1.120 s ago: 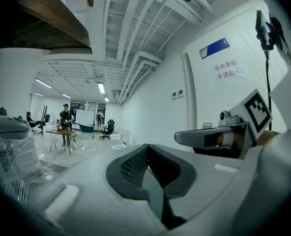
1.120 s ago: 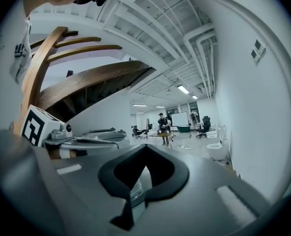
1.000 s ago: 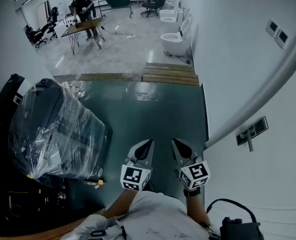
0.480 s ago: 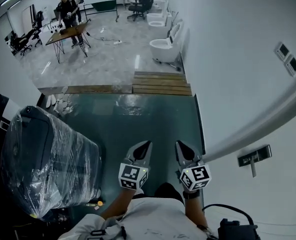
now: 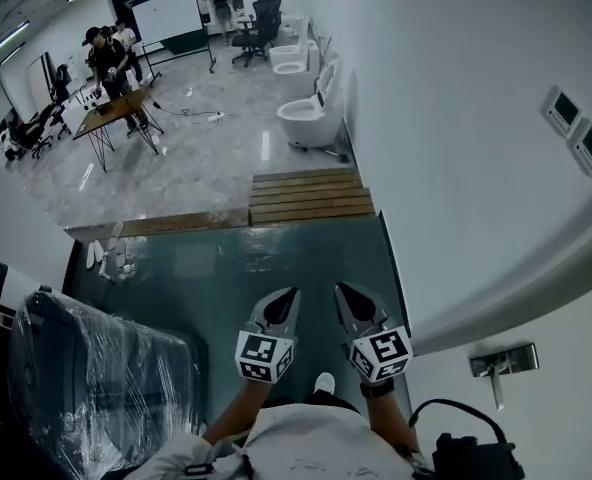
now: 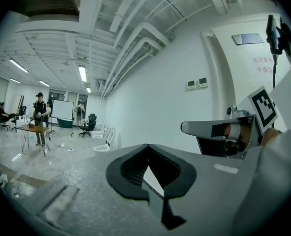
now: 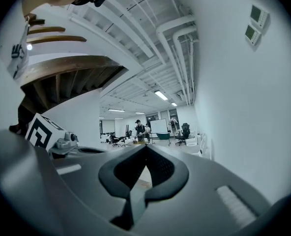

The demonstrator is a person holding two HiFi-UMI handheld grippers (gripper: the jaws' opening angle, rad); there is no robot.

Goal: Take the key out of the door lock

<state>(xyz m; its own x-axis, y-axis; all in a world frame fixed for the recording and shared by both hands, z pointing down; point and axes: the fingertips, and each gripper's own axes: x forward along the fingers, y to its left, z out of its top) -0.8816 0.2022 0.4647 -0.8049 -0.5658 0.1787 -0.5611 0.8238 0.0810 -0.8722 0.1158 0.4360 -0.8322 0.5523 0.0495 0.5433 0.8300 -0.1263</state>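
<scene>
Down at waist height, over the glossy dark green floor (image 5: 276, 258), both tools point forward side by side. The left gripper (image 5: 290, 295) is clenched tight, nothing in it. The right gripper (image 5: 342, 290) tells the same story, pinched closed and empty (each gripper's own view shows its black pads meeting, with only the room beyond).

Off to the right, on the white door face (image 5: 536, 408), sits the silver-grey rectangular door lock plate (image 5: 504, 359). A thin metal piece (image 5: 496, 388) juts from it, key or lever, too small to tell from up here. The plate lies to the right of the right gripper and clear of it, no contact at all.

Two small grey wall panels (image 5: 573, 130) sit on the white wall further along. At bottom left, a dark bulky object wrapped in clear plastic film (image 5: 96, 388) stands on the floor. Ahead, a low step of brown wooden planks (image 5: 308, 196) ends the green stretch, and beyond it white toilets (image 5: 304, 118) line the wall. Far back, people (image 5: 104, 60) stand at a wooden trestle table (image 5: 116, 113) near a whiteboard (image 5: 171, 13). A black box with a cable (image 5: 476, 458) hangs at the person's right hip.
</scene>
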